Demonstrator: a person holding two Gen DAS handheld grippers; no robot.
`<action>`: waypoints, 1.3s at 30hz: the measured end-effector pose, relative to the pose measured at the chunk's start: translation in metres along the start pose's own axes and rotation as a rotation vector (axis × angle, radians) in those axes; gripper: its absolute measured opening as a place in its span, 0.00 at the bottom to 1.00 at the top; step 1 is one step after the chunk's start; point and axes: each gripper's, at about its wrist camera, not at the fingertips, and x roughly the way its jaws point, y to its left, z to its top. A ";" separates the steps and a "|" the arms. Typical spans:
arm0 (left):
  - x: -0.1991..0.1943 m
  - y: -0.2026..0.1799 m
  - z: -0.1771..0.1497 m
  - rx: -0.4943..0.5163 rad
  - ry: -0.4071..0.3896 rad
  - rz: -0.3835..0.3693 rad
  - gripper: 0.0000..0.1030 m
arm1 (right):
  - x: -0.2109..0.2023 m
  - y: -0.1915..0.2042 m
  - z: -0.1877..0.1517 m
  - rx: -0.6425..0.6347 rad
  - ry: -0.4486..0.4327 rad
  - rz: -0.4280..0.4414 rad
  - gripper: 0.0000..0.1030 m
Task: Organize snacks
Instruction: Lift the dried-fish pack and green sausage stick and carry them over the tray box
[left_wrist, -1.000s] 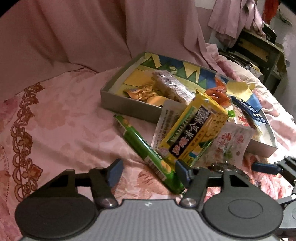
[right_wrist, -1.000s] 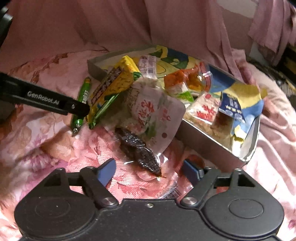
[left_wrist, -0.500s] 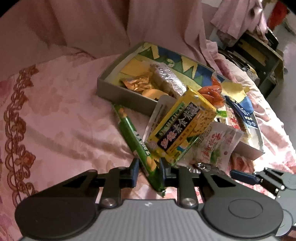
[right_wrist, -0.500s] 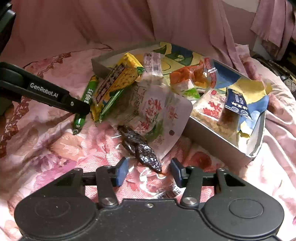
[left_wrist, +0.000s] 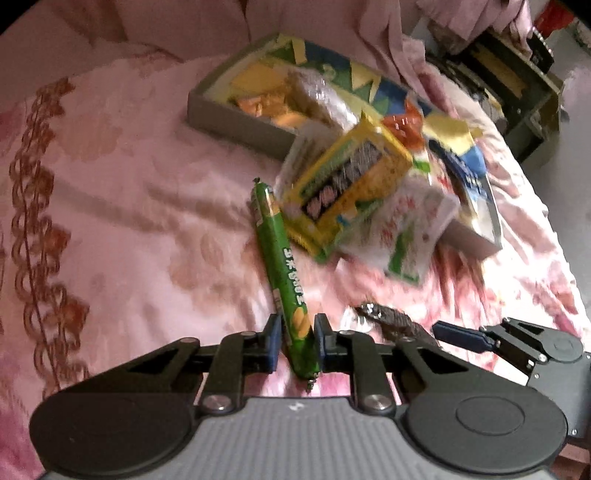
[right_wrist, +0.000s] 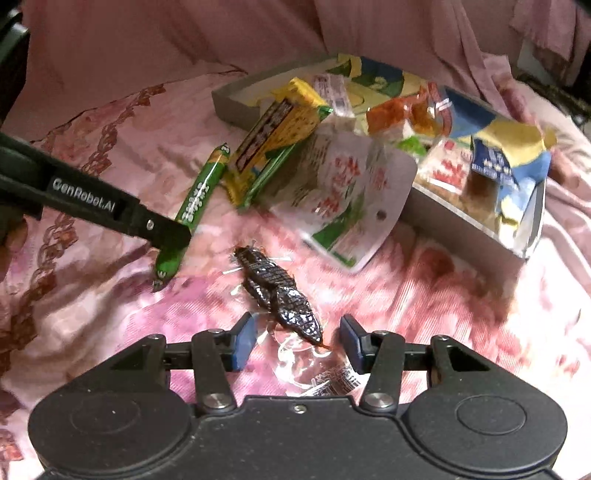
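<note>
My left gripper (left_wrist: 295, 345) is shut on the near end of a long green snack stick (left_wrist: 282, 266), which points away toward the box; the stick also shows in the right wrist view (right_wrist: 197, 197). My right gripper (right_wrist: 295, 345) is open, its fingers on either side of a dark snack in clear wrap (right_wrist: 279, 291) on the pink bedspread. A yellow snack box (left_wrist: 345, 184) and a white pouch (left_wrist: 410, 232) lean against the grey box (left_wrist: 236, 127), which holds several snacks.
The grey box (right_wrist: 461, 221) lies on a pink flowered bedspread. Pink fabric hangs behind it. A dark shelf unit (left_wrist: 517, 85) stands at the far right. The left gripper's arm (right_wrist: 88, 203) crosses the right wrist view's left side.
My left gripper closed on the green stick and lifted its near end. My right gripper moved down over the dark snack, narrowed, then widened a little.
</note>
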 end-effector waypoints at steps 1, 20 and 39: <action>-0.002 0.000 -0.003 0.001 0.013 0.003 0.20 | -0.002 0.001 -0.002 0.002 0.010 0.011 0.50; -0.015 -0.015 -0.020 0.069 0.012 0.129 0.51 | -0.020 0.030 -0.014 -0.202 -0.005 -0.007 0.83; -0.003 -0.035 -0.015 0.209 0.017 0.198 0.21 | 0.000 0.027 -0.012 -0.183 0.009 0.069 0.66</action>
